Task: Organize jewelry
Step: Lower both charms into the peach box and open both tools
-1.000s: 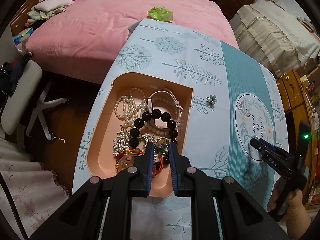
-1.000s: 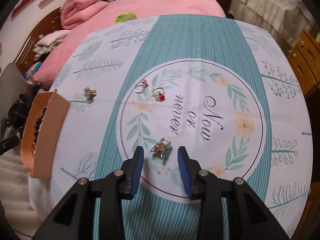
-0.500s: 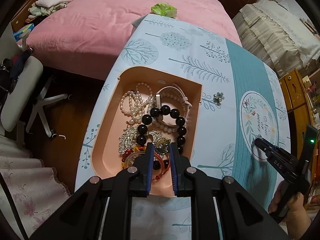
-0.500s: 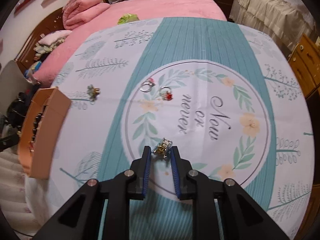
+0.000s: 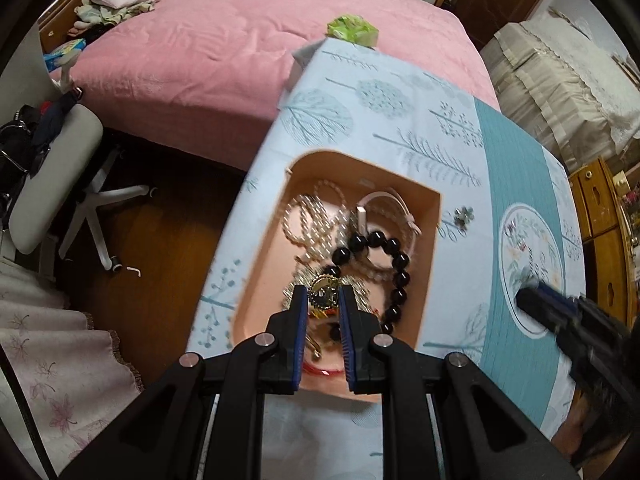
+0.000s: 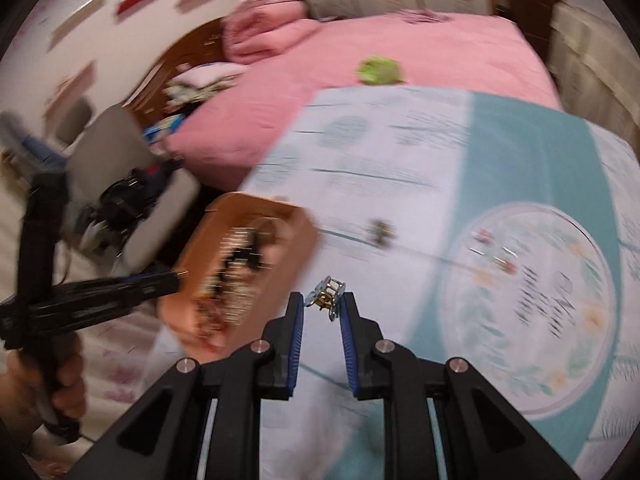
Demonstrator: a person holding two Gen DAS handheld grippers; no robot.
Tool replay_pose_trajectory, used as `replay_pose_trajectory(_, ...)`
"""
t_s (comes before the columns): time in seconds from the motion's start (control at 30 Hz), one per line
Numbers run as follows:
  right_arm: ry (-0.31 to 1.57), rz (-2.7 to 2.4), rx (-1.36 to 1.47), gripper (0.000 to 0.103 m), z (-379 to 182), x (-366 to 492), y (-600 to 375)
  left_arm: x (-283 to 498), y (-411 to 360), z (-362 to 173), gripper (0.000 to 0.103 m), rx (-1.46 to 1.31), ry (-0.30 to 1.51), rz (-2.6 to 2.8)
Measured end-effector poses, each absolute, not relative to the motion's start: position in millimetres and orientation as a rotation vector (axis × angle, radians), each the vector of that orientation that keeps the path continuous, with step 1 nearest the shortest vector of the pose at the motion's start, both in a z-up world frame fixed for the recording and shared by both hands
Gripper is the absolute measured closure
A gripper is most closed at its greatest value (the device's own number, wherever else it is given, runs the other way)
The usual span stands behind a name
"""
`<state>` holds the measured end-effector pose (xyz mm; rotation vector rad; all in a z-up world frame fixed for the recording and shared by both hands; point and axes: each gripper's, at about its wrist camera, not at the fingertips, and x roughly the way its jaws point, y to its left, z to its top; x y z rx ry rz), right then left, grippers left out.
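While right gripper (image 6: 323, 305) fingers clutch a metal clip (image 6: 327, 295): left gripper (image 5: 323, 307) fingers nearly closed, empty, above the jewelry-crowded peach tray (image 5: 430, 240).

Peach tray (image 5: 428, 248), black bead bracelet (image 5: 394, 258), pink bedspread (image 5: 224, 52)

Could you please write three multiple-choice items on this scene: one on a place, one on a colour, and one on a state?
1. Where does the black bead bracelet lie?
A. in the peach tray
B. on the bed
C. on the chair

2. What colour is the bed cover?
A. blue
B. pink
C. white

3. What is the right gripper doing?
A. gaping over nothing
B. pinching a small metal ornament
C. gripping the tray

Key: 1 A, the beads curl inside the tray walls; 2 B, the cover is pink in both views; 3 B, the ornament sits between its blue pads.
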<state>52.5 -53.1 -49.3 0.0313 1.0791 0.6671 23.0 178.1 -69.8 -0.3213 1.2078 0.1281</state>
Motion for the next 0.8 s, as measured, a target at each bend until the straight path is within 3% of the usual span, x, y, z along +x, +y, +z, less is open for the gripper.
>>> replay_pose_trajectory(0.67,1.145,0.786,-0.147,0.084,-82.1,54.5,36.1,61.5,187.4,-88.7,0.089,-0.264,1.239,0.082)
replay_pose_trajectory(0.8,1.138,0.793,-0.161,0.074,-81.9,51.1,36.2,62.5,186.1,-92.5,0.080,-0.252,1.248,0.088)
